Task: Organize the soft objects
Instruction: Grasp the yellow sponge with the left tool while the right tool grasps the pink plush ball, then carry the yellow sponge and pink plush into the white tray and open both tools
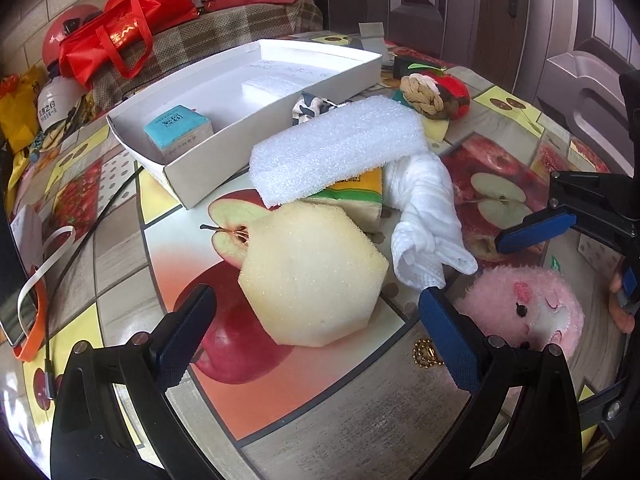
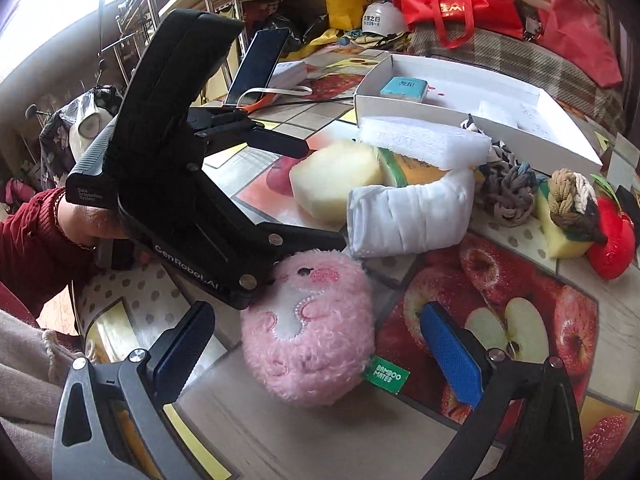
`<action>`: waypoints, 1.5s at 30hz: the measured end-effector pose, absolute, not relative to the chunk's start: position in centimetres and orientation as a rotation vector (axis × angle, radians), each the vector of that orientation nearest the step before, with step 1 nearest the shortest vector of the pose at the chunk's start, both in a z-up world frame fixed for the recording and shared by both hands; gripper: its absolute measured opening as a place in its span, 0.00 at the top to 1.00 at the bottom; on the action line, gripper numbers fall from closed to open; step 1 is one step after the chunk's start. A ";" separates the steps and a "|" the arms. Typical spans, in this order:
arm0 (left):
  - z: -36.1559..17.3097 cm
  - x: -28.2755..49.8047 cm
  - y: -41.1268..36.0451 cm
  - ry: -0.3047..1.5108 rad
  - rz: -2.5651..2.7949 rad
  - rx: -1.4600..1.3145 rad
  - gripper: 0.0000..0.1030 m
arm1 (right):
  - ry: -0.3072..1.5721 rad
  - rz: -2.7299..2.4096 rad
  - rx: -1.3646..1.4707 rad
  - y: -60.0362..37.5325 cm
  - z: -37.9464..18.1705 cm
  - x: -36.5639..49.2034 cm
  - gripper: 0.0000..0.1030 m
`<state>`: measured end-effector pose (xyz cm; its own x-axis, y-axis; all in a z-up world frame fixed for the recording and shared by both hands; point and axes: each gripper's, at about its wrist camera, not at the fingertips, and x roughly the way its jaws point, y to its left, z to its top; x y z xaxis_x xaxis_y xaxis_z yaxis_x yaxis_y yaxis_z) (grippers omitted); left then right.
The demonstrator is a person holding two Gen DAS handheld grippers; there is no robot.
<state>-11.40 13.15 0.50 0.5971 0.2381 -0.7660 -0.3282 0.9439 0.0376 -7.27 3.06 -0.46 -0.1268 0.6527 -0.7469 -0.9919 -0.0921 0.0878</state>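
Note:
My left gripper [image 1: 318, 336] is open, its fingers on either side of the near end of a pale yellow sponge [image 1: 316, 276] on the table. A white foam block [image 1: 336, 156] rests on a yellow tissue pack [image 1: 352, 196], with a rolled white cloth [image 1: 428, 216] beside them. In the right wrist view my right gripper [image 2: 318, 350] stands open around a pink plush toy [image 2: 312, 328] without touching it. The left gripper [image 2: 326, 194] reaches over the plush toward the sponge [image 2: 332, 180]. A white box [image 1: 192, 184] behind holds a blue pack [image 1: 178, 128].
A rope knot [image 1: 420, 94], a red apple plush [image 1: 456, 92], a grey knot [image 2: 508, 196] and a yellow-green sponge [image 2: 560, 232] lie at the far right. A phone on a stand [image 2: 256, 68] and cables sit left. A red bag [image 1: 116, 40] lies on the sofa behind.

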 end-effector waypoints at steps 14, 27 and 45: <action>1.1 -12.2 13.1 0.832 0.333 -0.122 0.45 | 0.668 1.582 -0.689 2.2 -0.6 -8.4 0.48; 5.6 -19.4 13.2 0.411 0.585 -0.130 0.45 | 0.467 1.115 -0.112 -6.7 4.1 1.5 0.49; 6.0 -14.3 13.9 0.316 0.685 -0.105 0.44 | 0.332 0.996 -0.155 -0.8 4.1 1.2 0.48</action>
